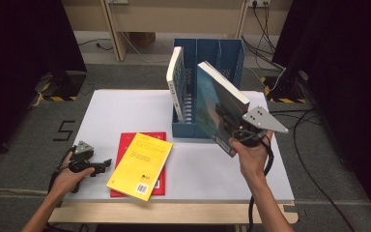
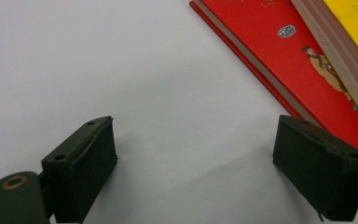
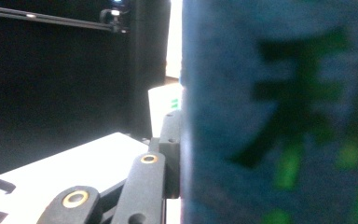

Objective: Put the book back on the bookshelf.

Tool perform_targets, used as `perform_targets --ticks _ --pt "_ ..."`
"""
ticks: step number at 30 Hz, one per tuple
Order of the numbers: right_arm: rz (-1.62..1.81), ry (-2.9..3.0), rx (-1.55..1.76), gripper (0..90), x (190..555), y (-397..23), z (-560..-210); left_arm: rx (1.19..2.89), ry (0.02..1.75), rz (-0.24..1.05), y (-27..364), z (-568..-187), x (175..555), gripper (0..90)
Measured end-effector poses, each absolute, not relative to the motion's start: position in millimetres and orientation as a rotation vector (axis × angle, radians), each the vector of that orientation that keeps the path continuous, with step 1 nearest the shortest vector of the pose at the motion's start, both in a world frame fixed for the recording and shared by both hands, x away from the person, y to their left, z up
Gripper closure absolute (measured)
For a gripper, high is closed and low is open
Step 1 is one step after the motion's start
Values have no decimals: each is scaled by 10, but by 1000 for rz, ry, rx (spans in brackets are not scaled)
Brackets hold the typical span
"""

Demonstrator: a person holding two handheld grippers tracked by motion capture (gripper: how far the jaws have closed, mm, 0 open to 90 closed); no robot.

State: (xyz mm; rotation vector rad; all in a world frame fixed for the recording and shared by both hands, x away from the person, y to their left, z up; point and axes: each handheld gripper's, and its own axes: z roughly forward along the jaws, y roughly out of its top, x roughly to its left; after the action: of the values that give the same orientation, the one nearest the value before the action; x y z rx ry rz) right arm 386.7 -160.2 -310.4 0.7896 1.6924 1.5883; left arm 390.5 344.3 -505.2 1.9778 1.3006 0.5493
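My right gripper (image 1: 233,129) is shut on a blue-green book (image 1: 216,102) and holds it upright and tilted in the air, just in front of the blue file rack (image 1: 220,53). In the right gripper view the book's blue spine (image 3: 279,112) stands close up, with one black finger (image 3: 170,149) pressed against its left side; the other finger is hidden behind it. A white-and-green book (image 1: 176,77) leans in the rack's left compartment. My left gripper (image 1: 104,164) rests low at the table's left, open, with bare white surface between its fingers (image 2: 91,163).
A yellow book (image 1: 140,165) lies on a red book (image 1: 126,143) near the front edge, right of the left gripper; both show as the red book (image 2: 298,60) and yellow book (image 2: 354,21) in the left gripper view. A white sheet (image 1: 125,108) covers the table. Cables trail on the floor at right.
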Motion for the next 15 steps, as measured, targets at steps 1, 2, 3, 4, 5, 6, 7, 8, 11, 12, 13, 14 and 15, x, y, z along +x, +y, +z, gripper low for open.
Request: perform_targets --ticks 1,2,3,4,5,6,7,8,11,12,13,14,15 --pt "1588 1684 790 746 3917 -1590 -3087 1978 1301 549 3443 -5052 3905 121" --pt "1590 1678 806 746 3964 -1575 -3072 1978 1301 550 3442 -5052 3905 121" --pt "1593 1670 812 746 4021 -1565 -3058 1978 1301 550 3442 -5052 3905 121" --pt "1601 1660 840 746 4071 -1553 -3049 1978 1301 550 3442 -5052 3905 120" --pt "1611 1647 863 746 4126 -1545 -3042 1979 1301 550 3442 -5052 3905 120" --pt "1621 1634 883 746 4181 -1537 -3041 1978 1301 550 3442 -5052 3905 121" --pt "1624 1621 900 746 4236 -1528 -3043 1978 1301 550 3442 -5052 3905 120" --pt "1618 1611 916 746 4292 -1516 -3048 1978 1301 550 3442 -5052 3905 120" --pt "1579 1598 925 746 4456 -1474 -3076 1979 1301 548 3444 -5051 3905 120" --pt "1565 1592 928 746 4504 -1457 -3093 1980 1301 548 3444 -5051 3905 120" --pt "1547 1588 930 746 4554 -1443 -3108 1980 1301 548 3443 -5051 3904 120" --pt "1529 1583 939 746 4602 -1430 -3124 1980 1301 549 3443 -5051 3904 120" --pt "1515 1574 949 746 4655 -1418 -3141 1980 1301 548 3443 -5051 3904 120"
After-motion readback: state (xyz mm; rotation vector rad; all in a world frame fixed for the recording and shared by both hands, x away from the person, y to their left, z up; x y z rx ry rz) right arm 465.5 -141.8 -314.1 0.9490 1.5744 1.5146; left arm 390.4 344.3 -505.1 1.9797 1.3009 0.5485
